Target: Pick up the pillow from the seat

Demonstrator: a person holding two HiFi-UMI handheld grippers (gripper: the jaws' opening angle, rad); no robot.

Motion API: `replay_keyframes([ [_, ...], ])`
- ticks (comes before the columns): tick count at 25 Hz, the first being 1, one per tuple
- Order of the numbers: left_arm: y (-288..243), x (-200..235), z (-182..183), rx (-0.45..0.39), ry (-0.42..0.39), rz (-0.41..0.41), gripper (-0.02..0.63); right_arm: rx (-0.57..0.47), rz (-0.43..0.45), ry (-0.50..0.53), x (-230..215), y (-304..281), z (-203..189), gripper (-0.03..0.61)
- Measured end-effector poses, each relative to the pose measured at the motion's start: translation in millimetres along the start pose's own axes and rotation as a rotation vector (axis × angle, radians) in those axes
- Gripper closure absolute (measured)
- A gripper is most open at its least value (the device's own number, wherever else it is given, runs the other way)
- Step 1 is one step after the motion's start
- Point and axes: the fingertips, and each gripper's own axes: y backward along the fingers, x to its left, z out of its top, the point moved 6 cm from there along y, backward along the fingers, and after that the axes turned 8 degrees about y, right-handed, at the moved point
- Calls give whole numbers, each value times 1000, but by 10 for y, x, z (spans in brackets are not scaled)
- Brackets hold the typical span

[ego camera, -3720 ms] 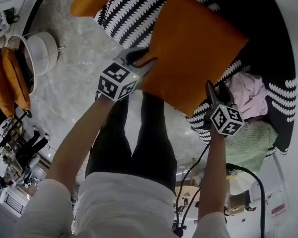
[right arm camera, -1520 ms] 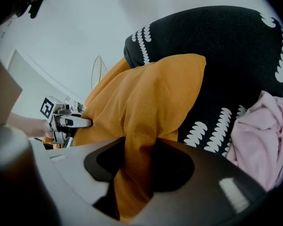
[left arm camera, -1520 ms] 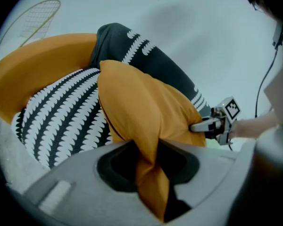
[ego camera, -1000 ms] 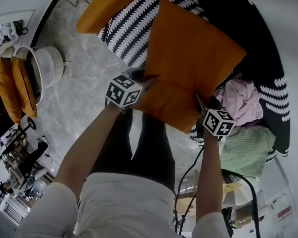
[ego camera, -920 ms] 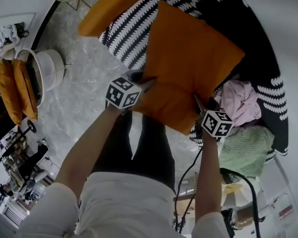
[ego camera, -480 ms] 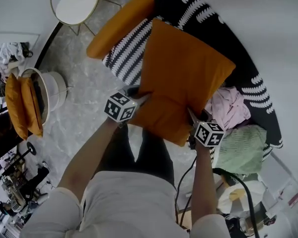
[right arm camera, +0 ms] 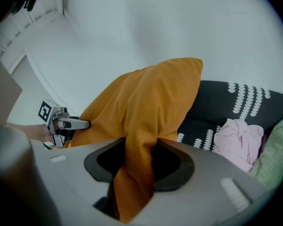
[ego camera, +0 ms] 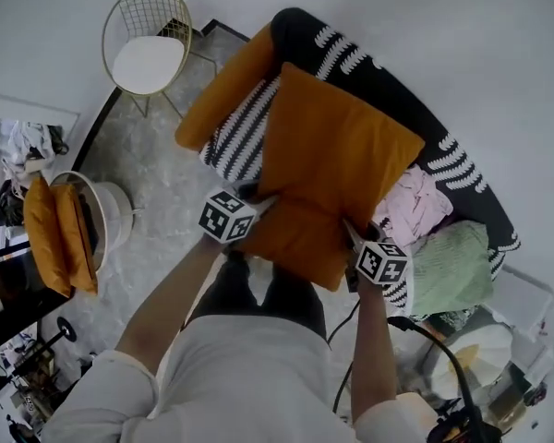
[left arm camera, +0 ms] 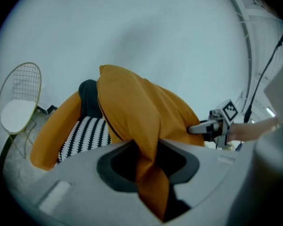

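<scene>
Above the sofa (ego camera: 448,155): pillow (ego camera: 337,169) now rides higher than a second ago, seat falling away below it. My left claw (ego camera: 264,202) and right claw (ego camera: 350,233) each clamped on a near corner of fabric. Pickup looks essentially done

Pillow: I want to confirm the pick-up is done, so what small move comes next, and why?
Probably draw the orange pillow back from the sofa, both grips closed: the left hand-held gripper and right hand-held gripper each pinch a fold of its near edge, and it seems lifted off the seat.
</scene>
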Motion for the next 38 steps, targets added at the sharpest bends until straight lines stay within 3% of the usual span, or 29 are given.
replay_keyframes([
  [17, 1445, -704, 116, -55, -219, -95, 500, -209, -129, -21, 1431, 1131, -73, 403],
  [29, 2188, -1150, 296, -151, -361, -189, 499, -368, -234, 27, 2138, 1814, 19, 403],
  [38, 2437, -1658, 377, -199, -433, -218, 499, -451, -291, 41, 2327, 2363, -7, 403],
])
